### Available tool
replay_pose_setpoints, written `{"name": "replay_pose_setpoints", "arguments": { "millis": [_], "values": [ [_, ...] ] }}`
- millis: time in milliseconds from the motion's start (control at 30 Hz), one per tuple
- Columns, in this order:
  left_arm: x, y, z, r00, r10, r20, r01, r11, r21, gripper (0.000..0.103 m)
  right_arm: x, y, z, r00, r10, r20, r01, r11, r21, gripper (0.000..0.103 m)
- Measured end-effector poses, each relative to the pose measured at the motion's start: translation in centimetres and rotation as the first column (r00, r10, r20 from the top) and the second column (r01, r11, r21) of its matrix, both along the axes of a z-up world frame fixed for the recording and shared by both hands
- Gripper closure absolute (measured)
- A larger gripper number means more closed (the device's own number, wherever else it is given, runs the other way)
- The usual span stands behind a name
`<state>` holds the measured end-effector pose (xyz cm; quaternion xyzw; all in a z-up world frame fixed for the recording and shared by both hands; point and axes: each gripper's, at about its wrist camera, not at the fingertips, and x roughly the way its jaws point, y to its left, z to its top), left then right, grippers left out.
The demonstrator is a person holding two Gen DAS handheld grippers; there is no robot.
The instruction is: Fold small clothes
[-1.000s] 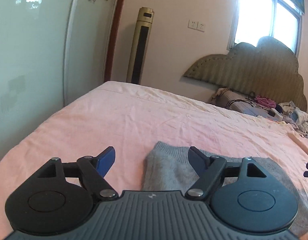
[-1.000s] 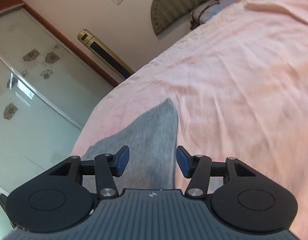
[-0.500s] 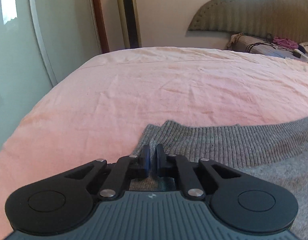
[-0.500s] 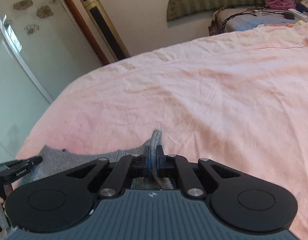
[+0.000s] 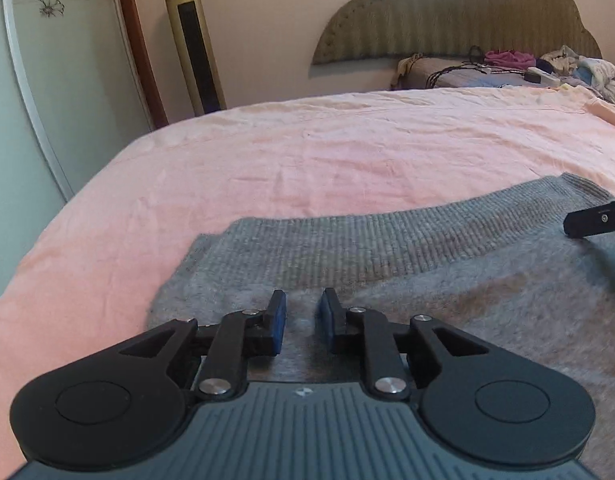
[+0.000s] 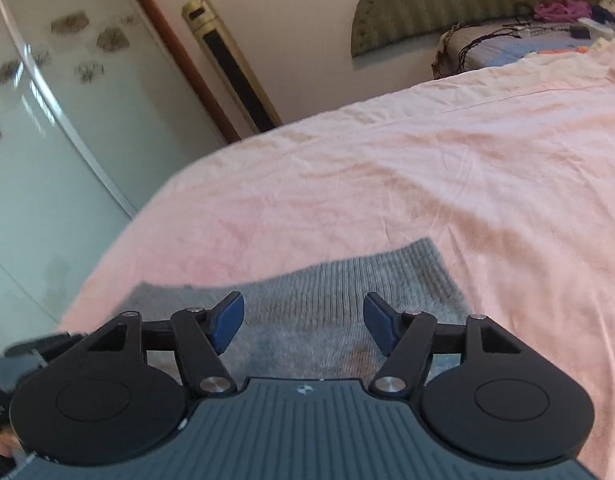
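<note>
The grey knit garment [image 5: 447, 280] is lying flat on the pink bed sheet [image 5: 327, 160], its ribbed hem running along the far edge. The left claw [image 5: 300, 322] is hovering just above the near-left part of the fabric, its blue pads parting with a narrow gap and nothing pinched between them. Over on the right, the right claw [image 6: 303, 322] is opening wide above the ribbed band, also gripping nothing. Its dark tip is poking into the left wrist view at the right edge. Beyond the bed, a tall gold tower fan [image 5: 193, 40] is standing against the wall, and a scalloped headboard [image 5: 455, 20] is rising far right.
</note>
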<state>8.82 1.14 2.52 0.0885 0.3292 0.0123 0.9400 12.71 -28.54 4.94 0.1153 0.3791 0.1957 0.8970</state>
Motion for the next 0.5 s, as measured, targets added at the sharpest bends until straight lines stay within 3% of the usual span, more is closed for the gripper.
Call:
{"name": "replay_pose_setpoints", "arguments": {
  "millis": [100,200,233,333,367,433,500],
  "values": [
    [-0.1,2.7,-0.1,1.0,0.008,0.001,-0.008,0.994,-0.111,0.079,-1.6,0.2,-1.3,0.992,0.038,0.124,-0.023,0.992,-0.123,0.037],
    [-0.3,2.2,0.2,1.0,0.011,0.0,-0.011,0.996,-0.085,0.076,-1.1,-1.0,-1.2,0.994,0.0,0.106,0.006,0.998,-0.059,0.037],
    [-0.9,1.9,0.6,1.0,0.025,-0.001,-0.025,0.996,-0.082,0.069,-1.1,-0.9,-1.0,0.995,-0.002,0.1,0.009,0.998,-0.068,0.037],
    [-4.5,2.3,1.7,1.0,0.016,0.001,-0.016,0.966,-0.257,0.0,-3.2,-0.3,0.7,0.994,-0.051,0.092,0.061,0.993,-0.106,0.033],
    [-5.7,2.2,1.7,1.0,0.01,0.014,-0.005,0.958,-0.286,0.0,-4.6,-0.2,1.5,0.993,-0.029,0.112,0.04,0.995,-0.093,0.03],
    [-6.8,1.4,1.0,1.0,0.014,-0.012,-0.016,0.971,-0.238,0.0,-6.9,0.1,2.2,0.989,0.026,0.144,-0.014,0.997,-0.082,0.011],
    [-7.3,1.0,-0.2,1.0,0.016,-0.002,-0.016,0.981,-0.193,0.0,-7.8,0.5,1.6,0.992,0.037,0.124,-0.023,0.993,-0.114,0.01]
  ]
}}
